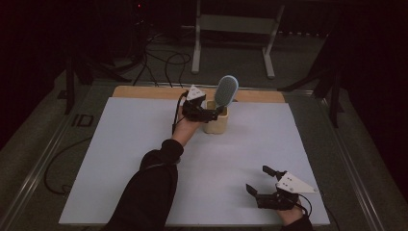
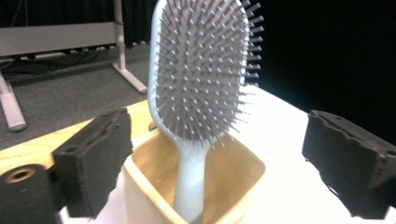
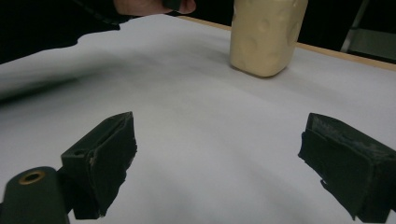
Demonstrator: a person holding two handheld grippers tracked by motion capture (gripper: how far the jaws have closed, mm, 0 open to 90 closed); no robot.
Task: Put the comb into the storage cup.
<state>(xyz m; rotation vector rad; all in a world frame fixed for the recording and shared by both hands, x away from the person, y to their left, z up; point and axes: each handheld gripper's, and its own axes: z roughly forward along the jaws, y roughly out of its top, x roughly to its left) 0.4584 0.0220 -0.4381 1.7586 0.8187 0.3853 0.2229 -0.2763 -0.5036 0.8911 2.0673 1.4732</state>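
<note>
One hairbrush [image 2: 201, 70] upright in cream cup [image 2: 187, 186], frame centre: light, rigid, bristles prickly; grasp neck. Left tongs [image 2: 215, 158] released around it; right tongs [image 3: 219, 163] released, empty.

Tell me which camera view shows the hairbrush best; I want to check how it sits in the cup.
The left gripper view: the hairbrush fills the frame, bristles facing the camera, handle down in the cream cup. The high view shows it small, head above the cup's rim. The right gripper view shows the cup's lower part.

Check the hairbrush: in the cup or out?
In. The hairbrush stands handle-down inside the cream cup, head up. The left gripper has open jaws either side, not touching it.
</note>
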